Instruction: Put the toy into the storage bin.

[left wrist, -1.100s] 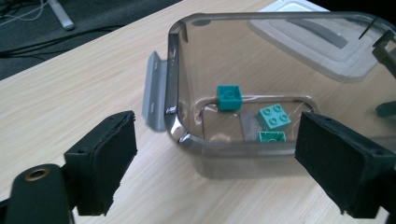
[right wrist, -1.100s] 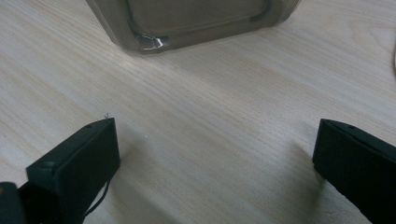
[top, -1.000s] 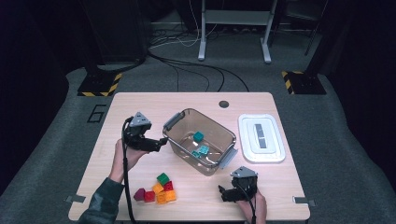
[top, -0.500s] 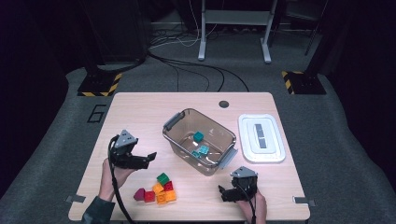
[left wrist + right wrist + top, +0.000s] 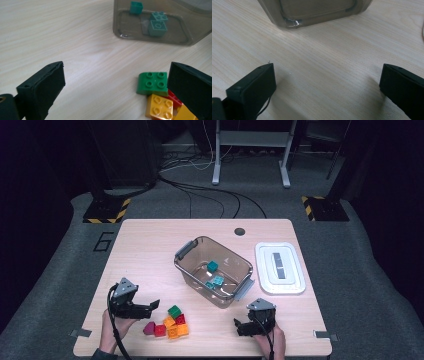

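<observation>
In the high view, the left gripper [image 5: 150, 306] sits low at the table's [image 5: 150, 245] near left, jaws just opening, beside the green brick [image 5: 174, 311] atop a brick cluster [image 5: 167, 326].

The left gripper view shows its jaws spread, nothing between them, the green brick [image 5: 152, 83] just beside the right jaw.

In the right gripper view, the right gripper [image 5: 327, 87] has jaws spread over bare table, the clear bin [image 5: 312, 10] beyond.

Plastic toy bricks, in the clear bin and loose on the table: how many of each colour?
Teal bricks in the clear plastic bin: 3
Green brick on the wooden table: 1
Red bricks: 2
Orange-yellow bricks: 3
Dark pink brick: 1
Total: 10
</observation>
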Tool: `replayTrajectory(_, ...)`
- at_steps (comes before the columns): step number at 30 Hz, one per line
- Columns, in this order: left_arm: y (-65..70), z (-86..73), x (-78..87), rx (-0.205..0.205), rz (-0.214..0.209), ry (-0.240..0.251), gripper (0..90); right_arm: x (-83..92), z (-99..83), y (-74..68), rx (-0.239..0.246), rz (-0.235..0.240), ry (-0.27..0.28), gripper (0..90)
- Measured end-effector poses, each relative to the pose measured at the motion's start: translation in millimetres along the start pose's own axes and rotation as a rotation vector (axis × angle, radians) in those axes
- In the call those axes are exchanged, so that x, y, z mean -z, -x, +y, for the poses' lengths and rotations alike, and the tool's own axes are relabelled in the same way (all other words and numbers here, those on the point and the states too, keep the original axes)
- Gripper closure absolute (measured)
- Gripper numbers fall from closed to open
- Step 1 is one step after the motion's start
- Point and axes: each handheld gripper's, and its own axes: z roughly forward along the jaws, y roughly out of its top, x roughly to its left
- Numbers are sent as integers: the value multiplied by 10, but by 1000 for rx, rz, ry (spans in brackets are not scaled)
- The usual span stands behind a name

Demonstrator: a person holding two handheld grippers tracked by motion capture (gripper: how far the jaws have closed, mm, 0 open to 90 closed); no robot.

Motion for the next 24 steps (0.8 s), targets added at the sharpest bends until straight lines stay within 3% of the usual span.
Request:
replayTrajectory(18, 73, -611, 20, 75, 4, -28, 0, 2, 1, -4, -8, -2, -3, 0)
replayTrajectory(24, 106, -705, 5, 69, 1, -43, 0, 1, 1, -3, -7, -2, -3, 0)
